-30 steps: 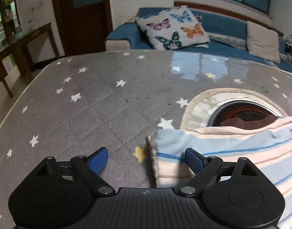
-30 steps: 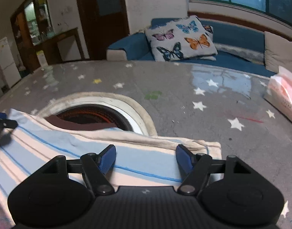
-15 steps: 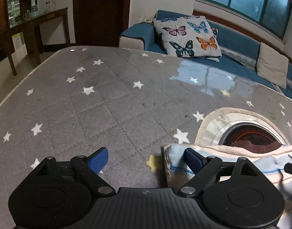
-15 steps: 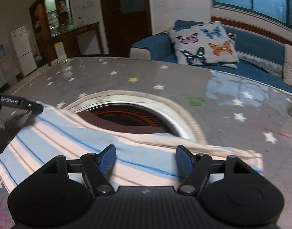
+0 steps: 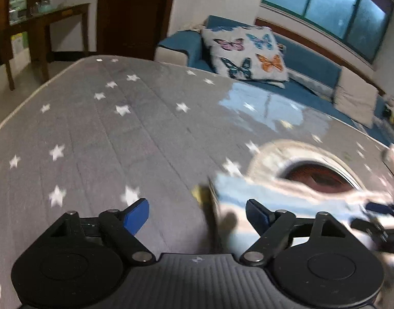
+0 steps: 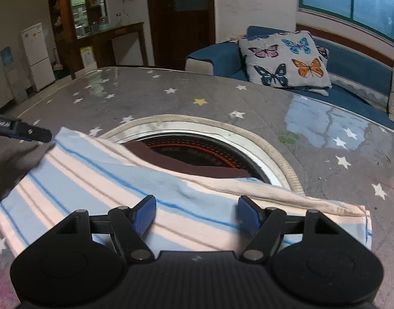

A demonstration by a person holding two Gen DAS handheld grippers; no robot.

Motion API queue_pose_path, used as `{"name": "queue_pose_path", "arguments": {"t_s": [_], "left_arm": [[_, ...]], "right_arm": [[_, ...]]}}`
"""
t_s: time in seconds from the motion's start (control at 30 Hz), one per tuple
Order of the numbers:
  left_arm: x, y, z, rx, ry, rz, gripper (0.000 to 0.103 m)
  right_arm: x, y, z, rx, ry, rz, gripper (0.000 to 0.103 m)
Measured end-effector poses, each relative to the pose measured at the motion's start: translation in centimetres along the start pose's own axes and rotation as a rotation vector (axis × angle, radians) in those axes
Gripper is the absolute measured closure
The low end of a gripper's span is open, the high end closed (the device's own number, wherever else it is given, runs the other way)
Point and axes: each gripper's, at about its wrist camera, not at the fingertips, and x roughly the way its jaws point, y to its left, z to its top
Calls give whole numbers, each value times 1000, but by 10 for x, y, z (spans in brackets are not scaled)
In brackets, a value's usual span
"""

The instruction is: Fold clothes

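The striped cloth (image 6: 114, 190) lies folded flat on the star-print counter (image 6: 171, 97), its far edge draped over the near rim of the round opening (image 6: 261, 149) in the counter top.

Your right gripper (image 6: 197, 212) hangs over the cloth's near half, jaws apart, nothing pinched. Your left gripper (image 5: 197, 212) sits at the cloth's left end; its jaws are closing, with the cloth's end edge between them but the pads not pressing it. That view is smeared, so exact contact is hard to read.

Likely step: take both ends for the next fold.

- Bite all layers at the left end, not just the top 1.
- Set your right gripper at the matching end, on the side away from the opening, so the 2 grips sit level.
- Lift the cloth clear of the rim before carrying it, or the edge hanging into the opening may snag or drag.
- Keep the stripes parallel to the fold line.
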Motion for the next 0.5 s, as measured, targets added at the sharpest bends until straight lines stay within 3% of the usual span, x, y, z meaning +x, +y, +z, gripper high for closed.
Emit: {"name": "queue_pose_path", "arguments": {"t_s": [0.27, 0.5], "left_arm": [[-20, -16, -47, 27, 56, -54, 52], [-27, -16, -57, -21, 58, -117, 56]], "right_arm": [[-14, 19, 3, -21, -5, 57, 31], [-22, 38, 10, -32, 10, 119, 31]]}}
